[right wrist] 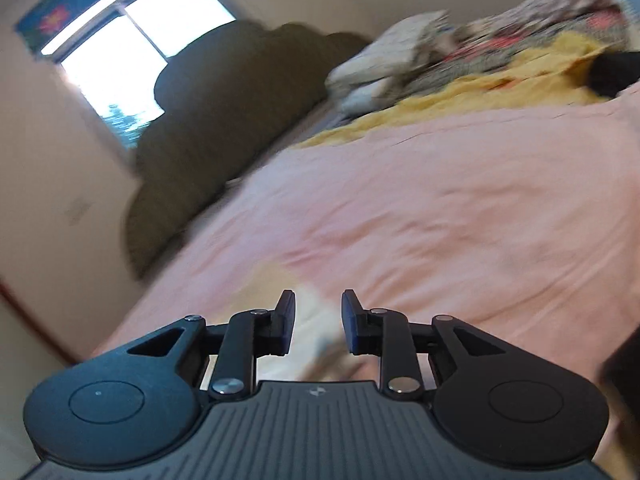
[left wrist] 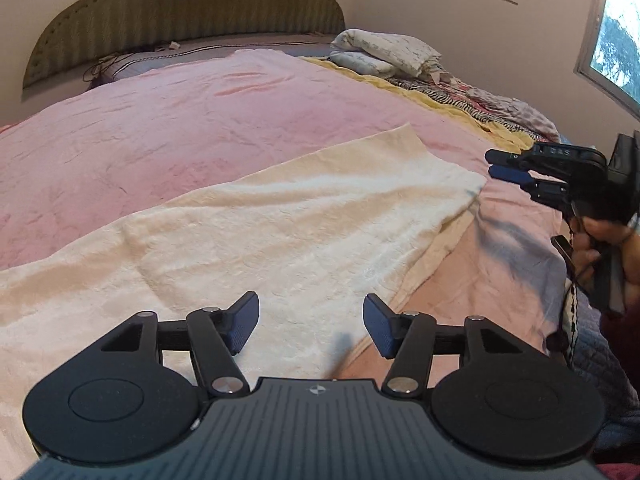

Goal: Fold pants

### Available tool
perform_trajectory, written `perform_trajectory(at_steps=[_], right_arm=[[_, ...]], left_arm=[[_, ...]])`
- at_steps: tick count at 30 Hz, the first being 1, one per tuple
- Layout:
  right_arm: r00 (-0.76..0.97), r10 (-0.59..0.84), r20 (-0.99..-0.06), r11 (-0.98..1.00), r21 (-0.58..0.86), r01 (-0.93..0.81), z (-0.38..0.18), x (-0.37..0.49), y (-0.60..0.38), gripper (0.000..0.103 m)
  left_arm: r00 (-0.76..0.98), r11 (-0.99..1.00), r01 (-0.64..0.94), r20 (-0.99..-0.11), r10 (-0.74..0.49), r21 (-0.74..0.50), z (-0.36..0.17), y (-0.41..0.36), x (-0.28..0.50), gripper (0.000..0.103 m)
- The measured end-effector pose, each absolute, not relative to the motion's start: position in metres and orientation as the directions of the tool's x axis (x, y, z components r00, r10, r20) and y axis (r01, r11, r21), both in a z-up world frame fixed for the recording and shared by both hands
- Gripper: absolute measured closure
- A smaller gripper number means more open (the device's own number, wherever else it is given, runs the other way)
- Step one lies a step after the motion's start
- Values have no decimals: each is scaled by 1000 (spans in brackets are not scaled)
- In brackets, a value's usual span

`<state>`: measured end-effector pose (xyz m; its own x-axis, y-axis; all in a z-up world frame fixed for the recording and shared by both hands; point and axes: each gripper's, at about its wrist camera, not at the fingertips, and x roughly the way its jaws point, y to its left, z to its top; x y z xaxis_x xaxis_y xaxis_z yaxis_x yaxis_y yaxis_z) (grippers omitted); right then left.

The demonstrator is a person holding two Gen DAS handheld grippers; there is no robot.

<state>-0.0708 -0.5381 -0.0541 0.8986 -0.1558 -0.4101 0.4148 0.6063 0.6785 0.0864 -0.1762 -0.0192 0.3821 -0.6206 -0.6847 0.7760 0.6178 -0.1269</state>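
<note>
Cream pants (left wrist: pixel 280 232) spread flat on a pink blanket (left wrist: pixel 160 132), folded over lengthwise, one end running toward the lower left of the left wrist view, the other end lying near the right gripper (left wrist: pixel 494 164). Left gripper (left wrist: pixel 311 328) hovering low over the near part of the pants, jaws released and standing apart, nothing pinched between the blue pads (left wrist: pixel 244 326) (fabric visible in the gap below them). Right gripper, seen from the side at the right edge of that view, held in a hand (left wrist: pixel 600 236), just beside the far corner of the pants but not gripping it. In its own blurred view, right gripper (right wrist: pixel 318 322) with jaws parted a little, only a patch of cream cloth below the gap, no fabric clamped. Beyond the blanket: a yellow sheet (left wrist: pixel 440 98), a heap of patterned bedding (left wrist: pixel 384 54), an olive headboard (left wrist: pixel 180 4), a window (left wrist: pixel 616 36).
</note>
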Motion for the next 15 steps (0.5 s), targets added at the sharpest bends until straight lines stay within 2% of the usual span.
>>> perform_trajectory(at_steps=[2, 5, 9, 14, 15], right_arm=[[924, 50, -379, 602, 750, 275, -51, -58, -512, 75], [889, 199, -412, 582, 780, 231, -57, -39, -480, 74], [853, 239, -464, 522, 802, 290, -76, -31, -468, 74], [870, 260, -420, 424, 859, 288, -93, -20, -469, 72], [872, 275, -404, 401, 873, 277, -98, -14, -469, 67]], left_arm=[[391, 626, 770, -684, -616, -124, -19, -180, 87, 42], [399, 614, 785, -686, -609, -88, -20, -188, 79, 42], [415, 576, 817, -689, -595, -6, -24, -195, 64, 40], [429, 555, 831, -683, -591, 41, -31, -207, 59, 36], [440, 549, 833, -681, -585, 67, -32, -211, 57, 36]])
